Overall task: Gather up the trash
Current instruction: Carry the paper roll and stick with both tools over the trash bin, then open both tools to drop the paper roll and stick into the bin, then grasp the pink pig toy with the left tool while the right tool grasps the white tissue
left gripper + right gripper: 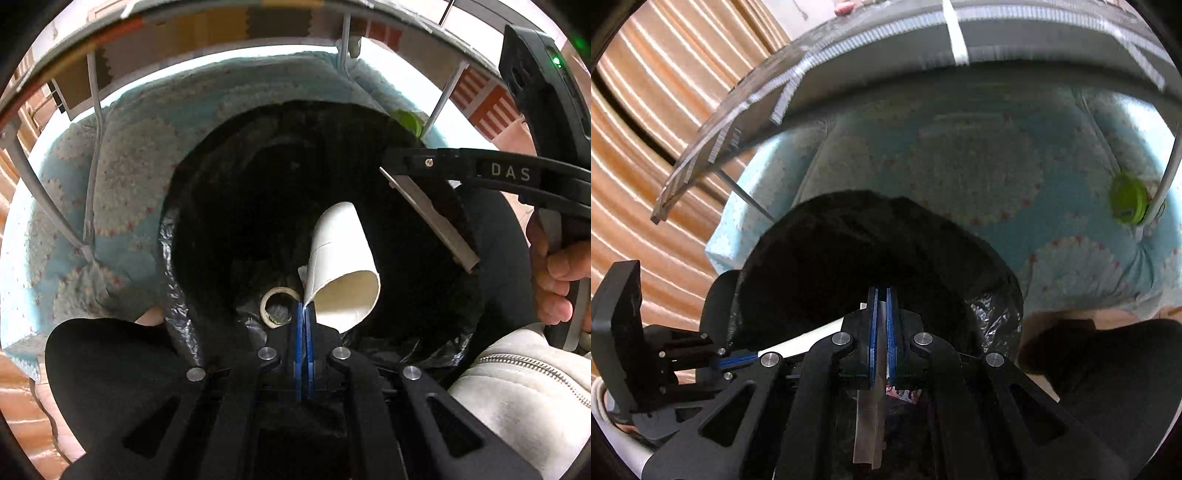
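One paper cup (341, 266), one tape ring (279, 306), one black bag (258, 177).

1. White cardboard tube (341, 266), flattened to a wedge at its far end, open oval mouth toward the camera; pinched by its torn rim over the open mouth of the bag.
2. Black plastic trash bag (424, 295), glossy crinkled rim, mouth wide open, interior dark.
3. Flat grey metal-looking strip (430, 216), straight, held slanted above the bag's right rim.
4. Beige tape roll (279, 295), ring-shaped, lying low inside the bag.
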Motion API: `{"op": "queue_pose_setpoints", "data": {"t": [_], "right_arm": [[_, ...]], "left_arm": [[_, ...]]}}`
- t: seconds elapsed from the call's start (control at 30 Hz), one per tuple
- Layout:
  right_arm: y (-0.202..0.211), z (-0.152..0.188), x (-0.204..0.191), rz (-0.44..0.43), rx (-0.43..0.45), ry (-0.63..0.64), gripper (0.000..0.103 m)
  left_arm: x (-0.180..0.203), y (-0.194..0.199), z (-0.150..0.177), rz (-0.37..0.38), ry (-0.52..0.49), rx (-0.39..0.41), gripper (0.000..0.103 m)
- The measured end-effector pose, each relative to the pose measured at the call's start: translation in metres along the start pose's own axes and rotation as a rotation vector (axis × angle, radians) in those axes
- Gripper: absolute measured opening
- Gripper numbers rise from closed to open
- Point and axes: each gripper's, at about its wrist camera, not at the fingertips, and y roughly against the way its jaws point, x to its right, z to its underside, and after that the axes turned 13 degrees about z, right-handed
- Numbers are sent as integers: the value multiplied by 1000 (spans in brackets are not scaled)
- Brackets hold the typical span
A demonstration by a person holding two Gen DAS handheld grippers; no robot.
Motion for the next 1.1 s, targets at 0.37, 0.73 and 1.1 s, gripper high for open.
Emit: {"op": "queue_pose_setpoints", "data": {"t": [0.37,0.73,1.1], "right_arm": [[-7,3,8,20,-28,-40,36],[18,-2,4,21,32,-12,36],[80,-20,-20,34,205,118,37]], "left_arm": [[5,-6,-1,-32,-20,-40,3],[15,23,-7,-1,-46,71,57],[32,91,-44,-1,-165,255,57]]}}
